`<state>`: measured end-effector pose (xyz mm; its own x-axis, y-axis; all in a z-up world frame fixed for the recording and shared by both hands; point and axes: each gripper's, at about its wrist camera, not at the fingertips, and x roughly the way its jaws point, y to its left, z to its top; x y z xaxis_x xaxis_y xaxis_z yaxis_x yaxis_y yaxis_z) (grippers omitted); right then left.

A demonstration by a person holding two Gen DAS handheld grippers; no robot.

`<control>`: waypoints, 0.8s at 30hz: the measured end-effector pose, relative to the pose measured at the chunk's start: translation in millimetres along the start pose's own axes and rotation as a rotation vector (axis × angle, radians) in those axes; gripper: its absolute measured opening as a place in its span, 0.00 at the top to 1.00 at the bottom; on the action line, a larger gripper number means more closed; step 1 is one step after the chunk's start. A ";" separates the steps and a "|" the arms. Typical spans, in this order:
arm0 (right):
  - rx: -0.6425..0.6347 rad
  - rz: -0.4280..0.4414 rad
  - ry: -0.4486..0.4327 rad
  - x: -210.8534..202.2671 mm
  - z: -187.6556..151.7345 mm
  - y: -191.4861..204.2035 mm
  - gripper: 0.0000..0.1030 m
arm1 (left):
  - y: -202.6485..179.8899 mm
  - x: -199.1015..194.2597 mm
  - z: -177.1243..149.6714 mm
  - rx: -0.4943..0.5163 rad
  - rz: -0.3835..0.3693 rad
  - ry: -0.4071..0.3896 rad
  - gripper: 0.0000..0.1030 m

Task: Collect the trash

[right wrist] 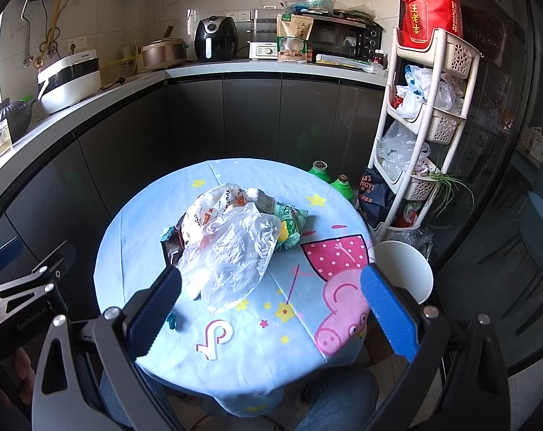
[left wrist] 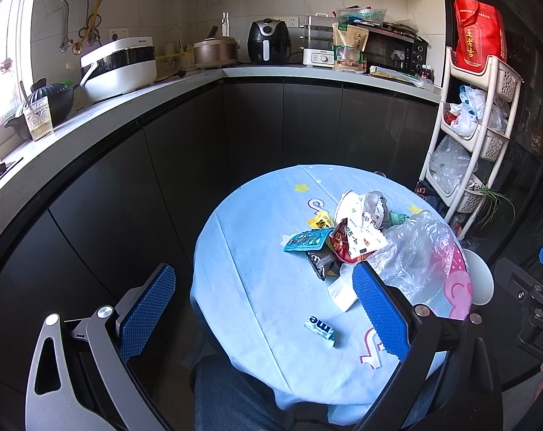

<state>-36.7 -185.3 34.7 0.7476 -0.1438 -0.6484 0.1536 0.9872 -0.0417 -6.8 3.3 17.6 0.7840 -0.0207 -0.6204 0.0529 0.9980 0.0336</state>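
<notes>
A pile of trash lies on a small round table with a light blue cartoon cloth (left wrist: 257, 280) (right wrist: 242, 344). The pile holds a clear plastic bag (left wrist: 415, 251) (right wrist: 231, 255), a white printed wrapper (left wrist: 361, 215) (right wrist: 214, 208), a teal packet (left wrist: 305, 240), a red packet (left wrist: 341, 242), a yellow packet (left wrist: 320, 221) and a green packet (right wrist: 289, 226). A small blue-white candy wrapper (left wrist: 320, 327) lies alone, nearer to me. My left gripper (left wrist: 264, 294) hovers open above the table's near left side, holding nothing. My right gripper (right wrist: 271, 296) is open too, empty, just short of the clear bag.
Dark cabinets and a white counter (left wrist: 102, 115) with appliances wrap the far and left sides. A white tiered rack (right wrist: 418, 136) with bags stands at the right, two green bottles (right wrist: 328, 176) and a white stool (right wrist: 404, 269) beside the table. A person's legs in jeans (left wrist: 231, 395) are below.
</notes>
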 end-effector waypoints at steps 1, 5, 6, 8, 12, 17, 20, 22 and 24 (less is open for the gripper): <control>0.000 0.000 0.000 -0.3 0.5 -0.3 0.03 | 0.0 0.0 0.0 0.000 0.000 0.000 0.08; 0.001 0.002 -0.001 -1.2 3.3 0.8 0.03 | 0.0 -0.1 0.0 0.002 0.000 0.000 0.08; 0.001 0.002 -0.001 -0.4 2.2 1.0 0.03 | 0.1 0.1 -0.2 0.001 -0.001 0.001 0.08; 0.001 0.003 0.000 -1.1 2.9 0.2 0.03 | 0.3 0.5 1.0 -0.001 -0.003 0.003 0.08; 0.000 0.002 0.003 2.6 5.0 5.7 0.03 | 0.3 2.5 3.4 -0.002 -0.003 0.009 0.08; 0.003 0.004 0.013 8.3 8.0 8.1 0.03 | -1.8 9.3 5.3 0.000 -0.003 0.017 0.08; 0.002 0.006 0.018 13.6 8.5 8.9 0.03 | -2.9 13.1 5.1 0.000 -0.004 0.022 0.08; -0.005 0.017 0.020 19.1 6.2 5.5 0.03 | -3.1 17.0 5.5 -0.002 -0.005 0.026 0.08; -0.002 0.051 0.021 26.9 4.1 1.6 0.03 | -2.9 23.6 6.0 0.003 -0.017 0.034 0.08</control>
<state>-13.7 -187.8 20.3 0.7406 -0.0922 -0.6656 0.1149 0.9933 -0.0098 15.3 -0.5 7.5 0.7613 -0.0353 -0.6474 0.0677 0.9974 0.0252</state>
